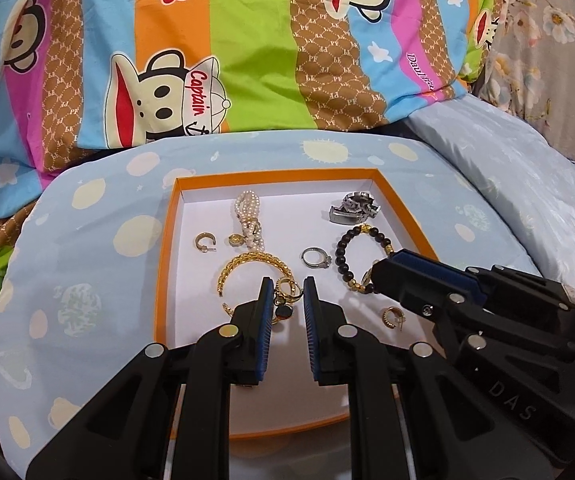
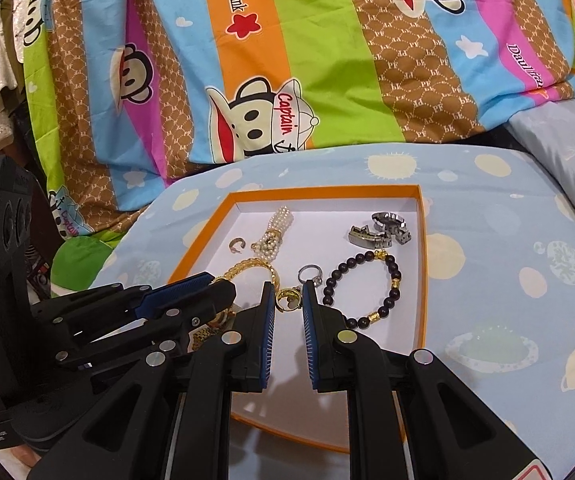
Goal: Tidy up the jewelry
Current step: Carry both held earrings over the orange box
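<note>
An orange-rimmed white tray (image 1: 169, 216) holds jewelry: a pearl bracelet (image 1: 247, 220), a gold chain bracelet (image 1: 247, 264), a dark bead bracelet (image 1: 361, 258), a silver ring (image 1: 314, 258), a steel watch clasp (image 1: 353, 204) and gold hoop earrings (image 1: 204, 241). My left gripper (image 1: 288, 294) is open, its fingers on either side of a gold ring cluster with a black stone (image 1: 285, 300). My right gripper (image 2: 288, 296) is open around a gold earring (image 2: 289, 299); it enters the left wrist view (image 1: 383, 276) from the right, over the bead bracelet.
The tray sits on a light blue cushion with planet prints (image 1: 87, 260). A striped cartoon-monkey quilt (image 1: 247, 48) rises behind it. A pale blue pillow (image 1: 507, 168) lies at the right. A gold hoop (image 1: 392, 317) lies near the tray's front right.
</note>
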### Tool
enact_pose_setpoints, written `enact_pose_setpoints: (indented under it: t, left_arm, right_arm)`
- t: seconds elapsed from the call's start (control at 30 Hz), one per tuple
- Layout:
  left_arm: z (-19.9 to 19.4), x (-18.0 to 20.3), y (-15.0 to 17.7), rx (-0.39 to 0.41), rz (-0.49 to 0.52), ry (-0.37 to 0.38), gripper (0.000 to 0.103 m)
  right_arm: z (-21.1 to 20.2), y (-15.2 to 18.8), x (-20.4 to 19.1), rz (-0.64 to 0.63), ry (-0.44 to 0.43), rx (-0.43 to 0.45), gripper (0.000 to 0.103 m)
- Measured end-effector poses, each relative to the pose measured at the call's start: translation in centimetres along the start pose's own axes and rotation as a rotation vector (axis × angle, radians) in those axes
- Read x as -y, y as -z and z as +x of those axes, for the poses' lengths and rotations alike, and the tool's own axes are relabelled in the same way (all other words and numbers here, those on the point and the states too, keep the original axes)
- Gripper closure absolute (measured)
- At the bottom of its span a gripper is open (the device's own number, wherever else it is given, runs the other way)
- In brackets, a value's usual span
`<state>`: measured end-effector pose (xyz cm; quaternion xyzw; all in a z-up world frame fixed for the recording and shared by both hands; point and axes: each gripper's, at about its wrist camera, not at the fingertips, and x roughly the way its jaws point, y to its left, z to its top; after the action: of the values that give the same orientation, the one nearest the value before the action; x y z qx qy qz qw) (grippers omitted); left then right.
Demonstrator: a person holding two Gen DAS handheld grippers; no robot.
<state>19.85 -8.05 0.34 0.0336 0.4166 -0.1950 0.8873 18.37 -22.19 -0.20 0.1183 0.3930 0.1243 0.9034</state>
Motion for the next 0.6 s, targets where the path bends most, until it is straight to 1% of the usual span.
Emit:
enact_pose_setpoints:
  t: [0.6]
  left_arm:
    - [1.7,-0.2,0.5,-0.023,-0.006,-0.019,0.088]
  right_arm:
    - [1.4,0.4,0.5,0.007,0.014,-0.02,0.09]
